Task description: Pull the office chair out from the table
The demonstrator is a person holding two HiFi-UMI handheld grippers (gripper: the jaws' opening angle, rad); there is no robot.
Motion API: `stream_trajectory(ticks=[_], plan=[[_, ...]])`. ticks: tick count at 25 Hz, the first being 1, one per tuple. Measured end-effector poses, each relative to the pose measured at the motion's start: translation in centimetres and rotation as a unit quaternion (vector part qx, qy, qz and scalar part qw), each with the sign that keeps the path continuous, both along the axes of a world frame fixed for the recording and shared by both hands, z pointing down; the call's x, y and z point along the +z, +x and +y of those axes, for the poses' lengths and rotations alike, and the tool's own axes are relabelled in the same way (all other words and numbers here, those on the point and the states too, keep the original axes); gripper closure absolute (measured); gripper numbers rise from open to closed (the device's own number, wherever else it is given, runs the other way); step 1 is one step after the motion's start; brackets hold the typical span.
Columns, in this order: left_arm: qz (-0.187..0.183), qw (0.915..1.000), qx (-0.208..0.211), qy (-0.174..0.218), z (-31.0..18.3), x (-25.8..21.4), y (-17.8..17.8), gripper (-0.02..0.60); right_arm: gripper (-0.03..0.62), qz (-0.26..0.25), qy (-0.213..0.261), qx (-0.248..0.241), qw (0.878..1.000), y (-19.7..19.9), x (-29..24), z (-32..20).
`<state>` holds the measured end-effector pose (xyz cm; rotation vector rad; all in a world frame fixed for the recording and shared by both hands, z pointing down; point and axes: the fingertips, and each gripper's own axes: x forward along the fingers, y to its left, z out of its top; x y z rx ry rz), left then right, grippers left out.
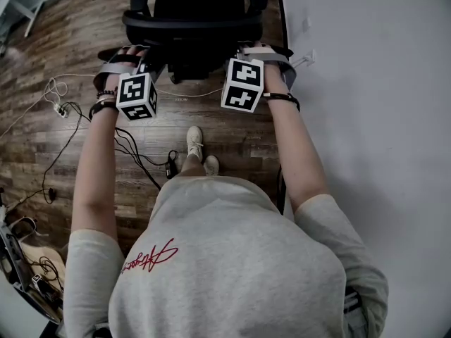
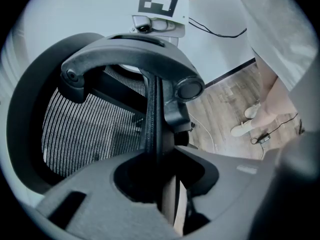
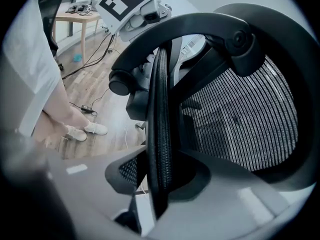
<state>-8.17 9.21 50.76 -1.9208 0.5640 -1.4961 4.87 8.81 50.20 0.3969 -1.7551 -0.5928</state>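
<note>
The black mesh office chair (image 1: 194, 20) stands on the wood floor at the top of the head view, its back toward me. My left gripper (image 1: 144, 55) is shut on the left edge of the backrest (image 2: 152, 129), which runs between its jaws. On the backrest's right edge (image 3: 161, 124) my right gripper (image 1: 243, 51) is shut the same way. The mesh (image 2: 85, 134) and the curved top bar (image 2: 130, 49) fill the left gripper view. In the right gripper view the mesh (image 3: 240, 119) lies to the right of my right gripper (image 3: 160, 184).
A broad white surface (image 1: 373, 83) runs along the right of the chair. Cables and a power strip (image 1: 63, 111) lie on the floor at the left. The person's shoes (image 1: 197, 146) stand just behind the chair. A small wooden table (image 3: 75, 16) is far off.
</note>
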Motion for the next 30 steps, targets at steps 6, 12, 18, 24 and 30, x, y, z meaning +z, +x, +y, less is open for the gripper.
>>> stream_trajectory(ticks=[6, 12, 18, 24, 30], plan=[[0.000, 1.0000, 0.002, 0.004, 1.5, -0.2, 0.2, 0.488, 0.491, 0.000, 0.005, -0.001, 1.000, 0.2, -0.2, 1.5], [-0.001, 1.0000, 0.003, 0.003, 2.3, 0.1, 1.1, 0.488, 0.491, 0.000, 0.003, 0.000, 1.000, 1.1, 0.1, 2.3], [0.000, 1.0000, 0.001, 0.001, 3.6, 0.1, 1.2, 0.488, 0.493, 0.000, 0.007, -0.003, 1.000, 1.2, 0.0, 3.6], [0.002, 1.0000, 0.001, -0.001, 4.3, -0.1, 1.5, 0.488, 0.493, 0.003, 0.009, -0.003, 1.000, 1.5, -0.2, 4.3], [0.001, 1.0000, 0.001, 0.003, 4.6, -0.2, 1.7, 0.488, 0.494, 0.002, 0.014, -0.005, 1.000, 1.7, -0.2, 4.6]])
